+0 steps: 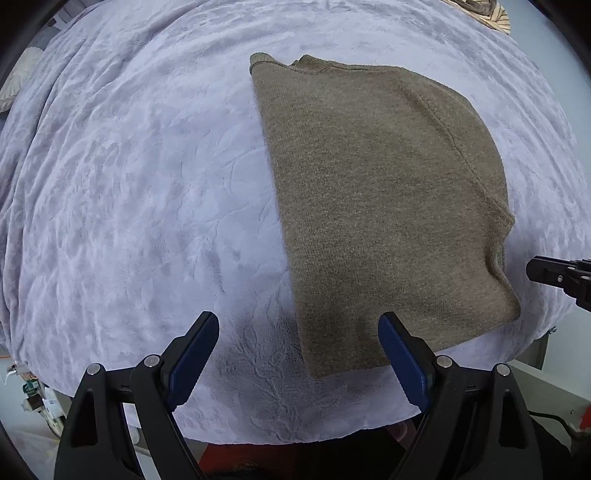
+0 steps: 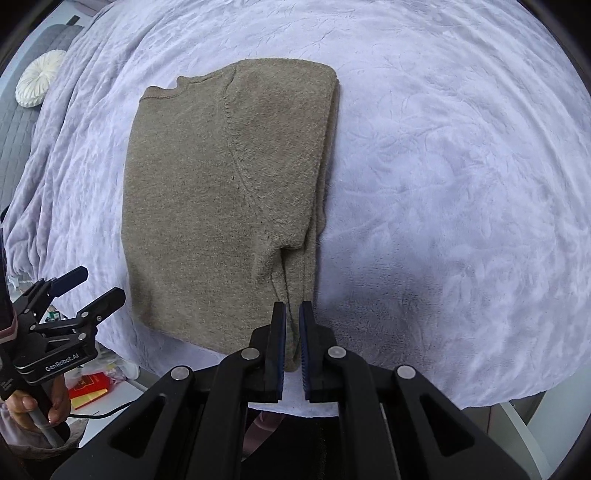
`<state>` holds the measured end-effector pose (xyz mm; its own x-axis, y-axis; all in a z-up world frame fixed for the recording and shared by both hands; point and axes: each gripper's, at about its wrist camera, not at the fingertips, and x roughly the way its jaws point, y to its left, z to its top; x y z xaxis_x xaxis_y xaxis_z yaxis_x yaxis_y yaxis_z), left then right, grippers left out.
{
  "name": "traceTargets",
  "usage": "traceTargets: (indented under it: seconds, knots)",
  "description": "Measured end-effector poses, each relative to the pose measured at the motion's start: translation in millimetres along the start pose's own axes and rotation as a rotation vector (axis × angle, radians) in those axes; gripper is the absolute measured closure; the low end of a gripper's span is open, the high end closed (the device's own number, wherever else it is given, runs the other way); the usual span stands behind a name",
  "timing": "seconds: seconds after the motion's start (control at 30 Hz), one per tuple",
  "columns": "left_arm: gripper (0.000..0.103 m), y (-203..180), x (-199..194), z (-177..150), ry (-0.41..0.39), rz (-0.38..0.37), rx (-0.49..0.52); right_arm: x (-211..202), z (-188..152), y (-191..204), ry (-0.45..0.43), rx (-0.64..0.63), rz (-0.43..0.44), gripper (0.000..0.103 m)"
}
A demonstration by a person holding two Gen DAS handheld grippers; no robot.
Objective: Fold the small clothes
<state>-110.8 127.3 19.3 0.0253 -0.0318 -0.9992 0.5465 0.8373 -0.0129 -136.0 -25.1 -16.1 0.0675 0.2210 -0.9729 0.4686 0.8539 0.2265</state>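
An olive-brown knitted sweater point(image 1: 369, 203) point(image 2: 221, 206) lies folded into a long flat rectangle on a lavender plush blanket point(image 1: 147, 184) point(image 2: 461, 166). Its neckline is at the far end. My left gripper point(image 1: 299, 325) hovers open over the sweater's near left corner, one blue pad on each side and nothing between them. It also shows at the left of the right wrist view, left gripper point(image 2: 96, 286), held by a hand point(image 2: 37, 406). My right gripper point(image 2: 292, 306) point(image 1: 554, 275) is shut to a thin slit above the sweater's near right edge, holding nothing.
The blanket's near edge point(image 1: 295, 435) drops off just below the grippers. A white round cushion point(image 2: 37, 79) rests at the far left. A striped cloth point(image 1: 487, 14) lies at the far right. A red packet point(image 2: 88, 387) lies on the floor.
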Motion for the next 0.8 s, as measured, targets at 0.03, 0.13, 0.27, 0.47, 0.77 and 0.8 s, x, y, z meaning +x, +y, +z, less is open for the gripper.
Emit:
traceTargets:
  seconds: [0.03,0.13,0.27,0.47,0.77,0.8]
  knots:
    - [0.014,3,1,1,0.005,-0.006,-0.007,0,0,1,0.004,0.000,-0.004,0.095]
    - [0.014,4,1,5,0.012,-0.003,-0.018,2,1,7,0.006,0.008,-0.012,0.095]
    - [0.014,3,-12,15,-0.004,-0.011,-0.031,-3,6,12,-0.013,0.005,-0.039,0.095]
    - [0.014,3,-29,27,-0.035,-0.022,-0.065,-20,20,21,-0.066,0.002,-0.063,0.063]
    - [0.000,6,-35,31,-0.060,-0.040,-0.088,-40,28,32,-0.131,-0.006,-0.046,0.026]
    - [0.000,5,-37,31,-0.060,-0.034,-0.087,-42,27,32,-0.137,-0.004,-0.048,0.024]
